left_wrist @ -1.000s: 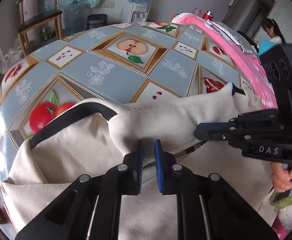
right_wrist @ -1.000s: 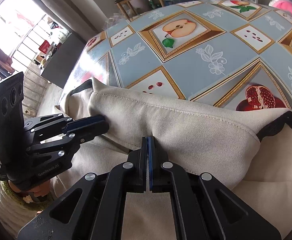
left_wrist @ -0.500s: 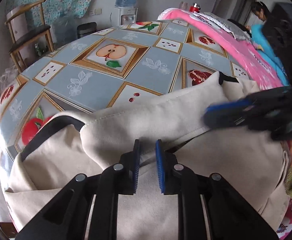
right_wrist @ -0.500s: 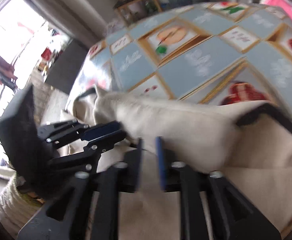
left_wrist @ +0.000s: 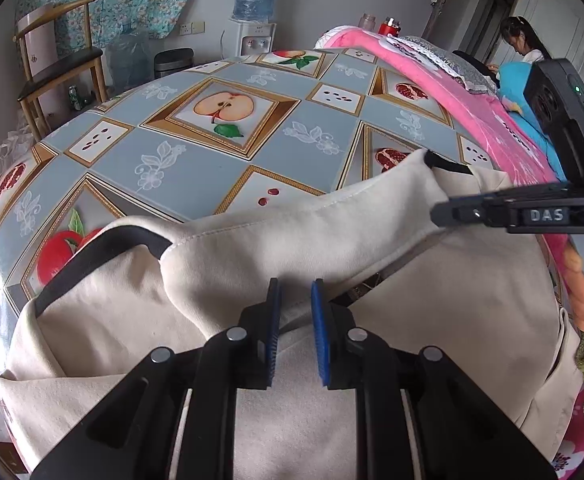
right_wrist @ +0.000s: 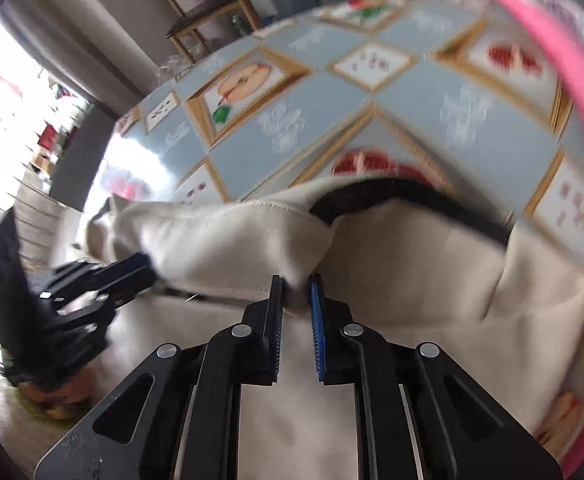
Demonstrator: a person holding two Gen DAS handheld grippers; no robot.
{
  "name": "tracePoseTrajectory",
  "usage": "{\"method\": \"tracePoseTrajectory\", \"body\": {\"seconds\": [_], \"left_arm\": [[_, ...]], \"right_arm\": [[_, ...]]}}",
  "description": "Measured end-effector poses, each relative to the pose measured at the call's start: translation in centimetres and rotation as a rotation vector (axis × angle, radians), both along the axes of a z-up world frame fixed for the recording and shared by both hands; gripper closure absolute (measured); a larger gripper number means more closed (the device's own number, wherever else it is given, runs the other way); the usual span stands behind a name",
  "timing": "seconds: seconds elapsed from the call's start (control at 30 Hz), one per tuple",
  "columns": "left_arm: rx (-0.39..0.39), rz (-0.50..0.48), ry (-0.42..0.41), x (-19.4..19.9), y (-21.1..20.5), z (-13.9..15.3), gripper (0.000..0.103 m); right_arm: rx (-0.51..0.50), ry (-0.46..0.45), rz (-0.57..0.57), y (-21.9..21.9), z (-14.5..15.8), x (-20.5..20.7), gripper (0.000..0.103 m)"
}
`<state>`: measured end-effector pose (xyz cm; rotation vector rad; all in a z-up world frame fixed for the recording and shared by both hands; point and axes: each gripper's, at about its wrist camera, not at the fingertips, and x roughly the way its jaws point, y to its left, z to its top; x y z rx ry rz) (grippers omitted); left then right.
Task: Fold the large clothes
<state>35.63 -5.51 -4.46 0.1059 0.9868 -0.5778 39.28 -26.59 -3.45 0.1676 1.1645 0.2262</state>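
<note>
The big cream garment (left_wrist: 432, 280) lies across the bottom of the frame on the bench (left_wrist: 196, 160). The left gripper (left_wrist: 294, 292) pinches its folded edge. The right gripper (right_wrist: 294, 286) has just been closing on cloth. Pull both ends evenly so the fold stays straight.

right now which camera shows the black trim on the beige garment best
The left wrist view: the black trim is sharp there, curving along the beige garment edge, with a second piece at the far corner. The right wrist view shows the trim too, but motion-blurred.
</note>
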Motion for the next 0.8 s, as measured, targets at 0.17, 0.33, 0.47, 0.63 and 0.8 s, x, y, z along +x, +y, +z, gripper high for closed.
{"method": "tracePoseTrajectory", "body": {"seconds": [0.17, 0.33, 0.47, 0.63, 0.8], "left_arm": [[0.001, -0.004, -0.012, -0.2, 0.1, -0.1, 0.088], [-0.005, -0.002, -0.017, -0.2, 0.1, -0.1, 0.088], [-0.006, 0.004, -0.021, -0.3, 0.1, -0.2, 0.088], [-0.003, 0.008, -0.027, -0.4, 0.1, -0.1, 0.088], [-0.073, 0.010, -0.011, -0.2, 1.1, 1.1, 0.087]], "right_arm": [[-0.102, 0.001, 0.008, 0.0, -0.8, -0.3, 0.065], [-0.212, -0.108, -0.069, -0.7, 2.7, -2.9, 0.061], [-0.179, -0.202, 0.007, 2.6, 4.1, -2.7, 0.068], [-0.218, -0.160, 0.091, 6.9, -0.3, -0.1, 0.077], [-0.167, -0.150, 0.062, 6.3, -1.8, 0.3, 0.077]]}}
